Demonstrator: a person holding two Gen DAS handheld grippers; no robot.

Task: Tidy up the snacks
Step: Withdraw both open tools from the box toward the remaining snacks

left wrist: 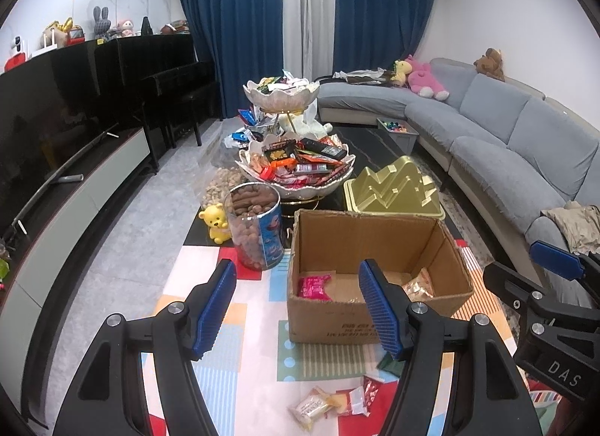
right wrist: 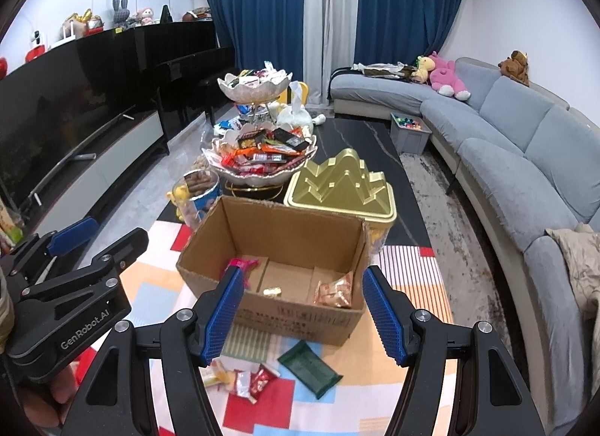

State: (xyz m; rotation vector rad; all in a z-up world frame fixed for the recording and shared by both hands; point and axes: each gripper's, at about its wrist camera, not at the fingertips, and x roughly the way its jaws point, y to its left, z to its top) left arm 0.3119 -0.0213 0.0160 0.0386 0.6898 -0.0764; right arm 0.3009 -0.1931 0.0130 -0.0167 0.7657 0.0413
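Note:
An open cardboard box [left wrist: 337, 319] [right wrist: 285, 233] stands on a colourful patterned cloth. In it lie a pink packet [left wrist: 314, 286] [right wrist: 243, 265], a small gold sweet [right wrist: 272, 290] and an orange-gold packet [left wrist: 418, 287] [right wrist: 335, 293]. Loose wrapped snacks [left wrist: 330, 402] [right wrist: 240, 379] and a dark green packet [right wrist: 309, 363] lie on the cloth in front of the box. My left gripper [left wrist: 298, 308] [right wrist: 112, 233] hovers open before the box's left side with nothing between its pads. The right gripper [right wrist: 302, 317] [left wrist: 512, 261] is open and empty too, held over the box's near wall.
Behind the box stand a two-tier bowl stand heaped with snacks [left wrist: 296, 166] [right wrist: 262, 158], a clear jar of brown nuts [left wrist: 255, 229], a yellow bear figure [left wrist: 216, 222] and a gold lidded box [left wrist: 393, 188] [right wrist: 341, 184]. A grey sofa [left wrist: 506, 143] curves on the right; a TV cabinet [left wrist: 75, 203] runs along the left.

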